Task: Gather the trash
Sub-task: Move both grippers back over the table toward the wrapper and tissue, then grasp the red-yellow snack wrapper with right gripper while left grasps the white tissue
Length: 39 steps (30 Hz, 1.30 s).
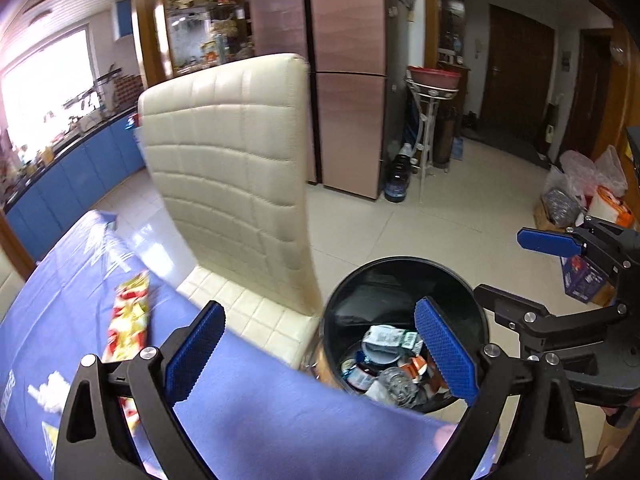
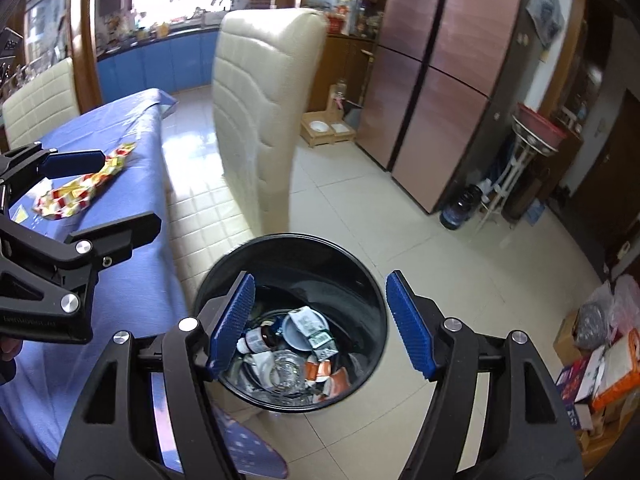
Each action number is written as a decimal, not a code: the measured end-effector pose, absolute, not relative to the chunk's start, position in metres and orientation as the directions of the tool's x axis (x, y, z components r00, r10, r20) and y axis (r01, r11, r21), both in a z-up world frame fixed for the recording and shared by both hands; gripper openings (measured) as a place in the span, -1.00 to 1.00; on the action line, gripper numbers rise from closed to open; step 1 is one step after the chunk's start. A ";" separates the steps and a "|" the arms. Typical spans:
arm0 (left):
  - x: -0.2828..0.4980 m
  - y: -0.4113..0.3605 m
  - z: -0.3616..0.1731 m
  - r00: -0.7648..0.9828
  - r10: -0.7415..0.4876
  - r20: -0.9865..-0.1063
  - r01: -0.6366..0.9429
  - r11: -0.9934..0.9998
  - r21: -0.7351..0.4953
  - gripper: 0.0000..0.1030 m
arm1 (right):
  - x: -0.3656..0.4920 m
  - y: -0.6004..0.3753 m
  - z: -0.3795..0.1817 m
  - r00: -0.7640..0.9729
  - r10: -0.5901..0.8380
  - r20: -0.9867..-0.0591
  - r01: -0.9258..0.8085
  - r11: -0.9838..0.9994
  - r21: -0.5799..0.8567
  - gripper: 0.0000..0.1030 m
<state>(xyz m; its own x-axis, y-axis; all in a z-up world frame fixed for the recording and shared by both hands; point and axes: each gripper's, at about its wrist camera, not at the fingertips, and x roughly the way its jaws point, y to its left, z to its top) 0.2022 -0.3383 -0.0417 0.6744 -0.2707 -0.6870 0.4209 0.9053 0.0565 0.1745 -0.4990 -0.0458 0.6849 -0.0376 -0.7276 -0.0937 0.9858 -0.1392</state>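
- Trash bin (image 2: 372, 304): round, black, standing on the tiled floor (image 2: 360, 208) just beside the table's near edge and the cream chair's seat. Also seen from the left wrist view (image 1: 400, 276).
- Bin contents: crumpled silver-green packet (image 2: 310, 322), small brown bottle with white label (image 2: 256, 338), clear glass jar (image 2: 286, 372), orange-and-white wrapper pieces (image 2: 326, 374). All lie at the bottom, touching one another.
- Snack wrapper (image 1: 128, 320), red, yellow and white, crumpled and long: lies flat on the blue tablecloth (image 1: 260, 408), toward the table's far edge on the chair side. In the right wrist view (image 2: 80, 192) it sits behind the left gripper's upper finger.
- White crumpled scrap (image 1: 50, 392) lies on the cloth near the wrapper's near end, partly hidden by the left gripper's frame.
- Right gripper (image 2: 320, 320): jaws spread wide, empty, held directly above the bin opening. From the left wrist view (image 1: 500, 264) it appears at the right edge, fingers apart.
- Left gripper (image 1: 320, 352): jaws spread wide, nothing between them, over the table's near edge; its right pad overlaps the bin in view. Seen from the right wrist view (image 2: 112, 192), released and empty.
- Cream quilted chair (image 1: 232, 168) stands between table and bin, back upright.
- Copper-coloured refrigerator (image 1: 344, 80) stands behind the chair.
- Boxes and bags (image 2: 600, 352) are piled on the floor at right.
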 end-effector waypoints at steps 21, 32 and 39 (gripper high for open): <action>0.162 -0.176 -0.040 0.717 -0.030 -0.696 0.110 0.991 0.070 0.81 | 0.172 -0.337 -0.043 0.656 0.192 -0.730 -0.410 0.902 -0.131 0.48; 0.163 -0.095 -0.057 0.695 0.053 -0.717 -0.019 0.998 0.055 0.81 | 0.185 -0.262 -0.059 0.615 0.240 -0.751 -0.507 0.850 -0.142 0.50; 0.187 -0.071 -0.067 0.683 0.055 -0.728 -0.023 0.998 0.054 0.81 | 0.205 -0.231 -0.071 0.595 0.239 -0.768 -0.529 0.835 -0.151 0.50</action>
